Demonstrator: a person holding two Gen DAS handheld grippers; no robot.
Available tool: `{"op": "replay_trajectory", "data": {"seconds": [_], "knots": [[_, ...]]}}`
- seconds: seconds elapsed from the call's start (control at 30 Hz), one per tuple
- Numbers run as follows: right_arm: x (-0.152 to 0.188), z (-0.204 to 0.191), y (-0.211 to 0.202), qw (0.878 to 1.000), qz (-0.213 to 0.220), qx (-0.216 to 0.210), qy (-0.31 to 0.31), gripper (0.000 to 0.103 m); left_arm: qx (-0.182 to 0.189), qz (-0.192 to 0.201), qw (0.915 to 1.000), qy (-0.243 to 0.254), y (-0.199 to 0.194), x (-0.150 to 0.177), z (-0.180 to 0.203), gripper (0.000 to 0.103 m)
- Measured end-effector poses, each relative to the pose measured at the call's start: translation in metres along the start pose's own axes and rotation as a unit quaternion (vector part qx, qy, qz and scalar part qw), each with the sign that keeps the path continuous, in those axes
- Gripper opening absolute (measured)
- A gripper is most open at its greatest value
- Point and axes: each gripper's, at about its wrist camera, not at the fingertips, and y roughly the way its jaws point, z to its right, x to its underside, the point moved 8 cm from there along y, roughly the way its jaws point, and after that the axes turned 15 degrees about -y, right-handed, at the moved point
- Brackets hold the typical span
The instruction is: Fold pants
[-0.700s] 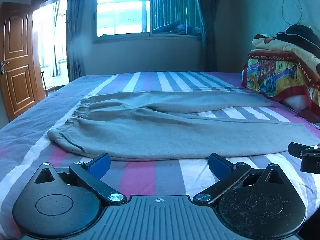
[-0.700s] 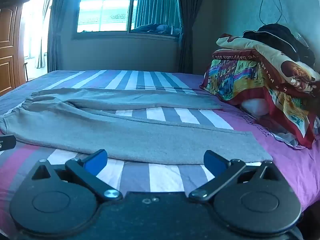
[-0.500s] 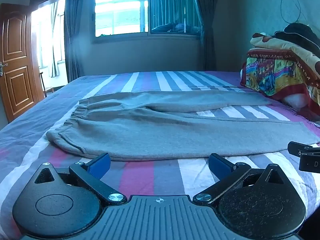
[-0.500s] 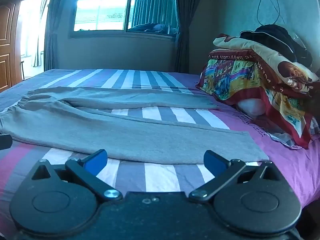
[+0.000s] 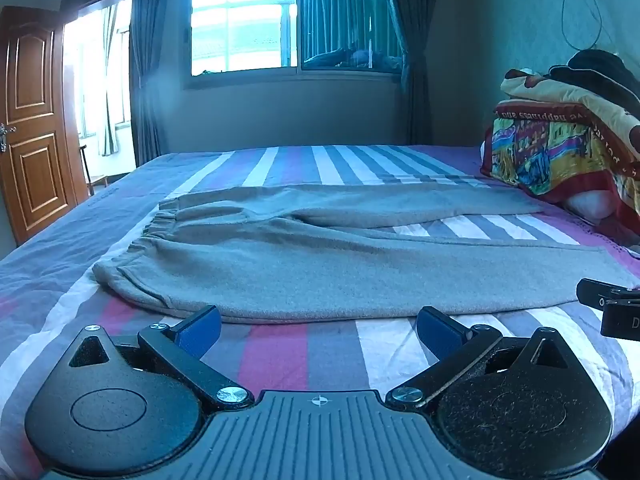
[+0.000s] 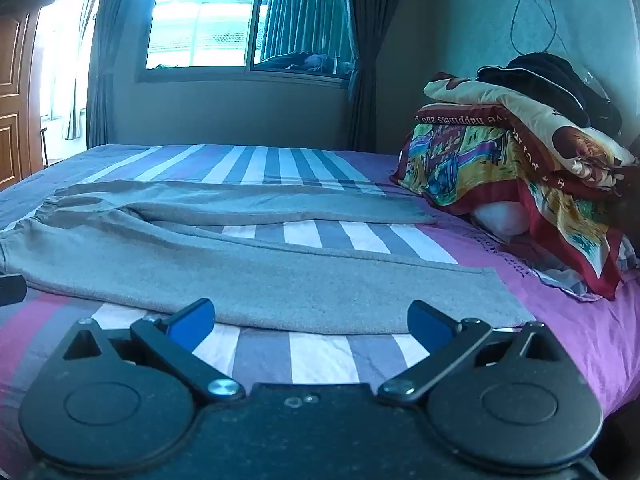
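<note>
Grey pants (image 5: pixel 320 264) lie flat on the striped bed, waistband at the left, both legs spread toward the right; they also show in the right wrist view (image 6: pixel 248 268). My left gripper (image 5: pixel 318 326) is open and empty, low over the bed just in front of the pants' near edge by the hip. My right gripper (image 6: pixel 310 320) is open and empty, just in front of the near leg close to its hem. The right gripper's tip (image 5: pixel 612 304) shows at the right edge of the left wrist view.
The striped bedsheet (image 5: pixel 280 360) covers the bed. A pile of colourful blankets and dark clothes (image 6: pixel 520 152) sits at the right by the wall. A window (image 5: pixel 280 24) with curtains is behind, a wooden door (image 5: pixel 32 120) at the left.
Both grippers have shifted slightly; the pants sit a little lower in both views. The pants have not moved and both grippers stay open.
</note>
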Motion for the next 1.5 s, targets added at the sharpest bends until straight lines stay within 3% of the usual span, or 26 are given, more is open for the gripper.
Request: {"op": "replay_trajectory", "data": {"seconds": [1.5], "knots": [[-0.0020, 0.0014, -0.0010, 1.000, 0.003, -0.002, 0.004, 0.103, 0.006, 0.010, 0.9999, -0.001, -0.0078, -0.0033, 0.0034, 0.103]]}}
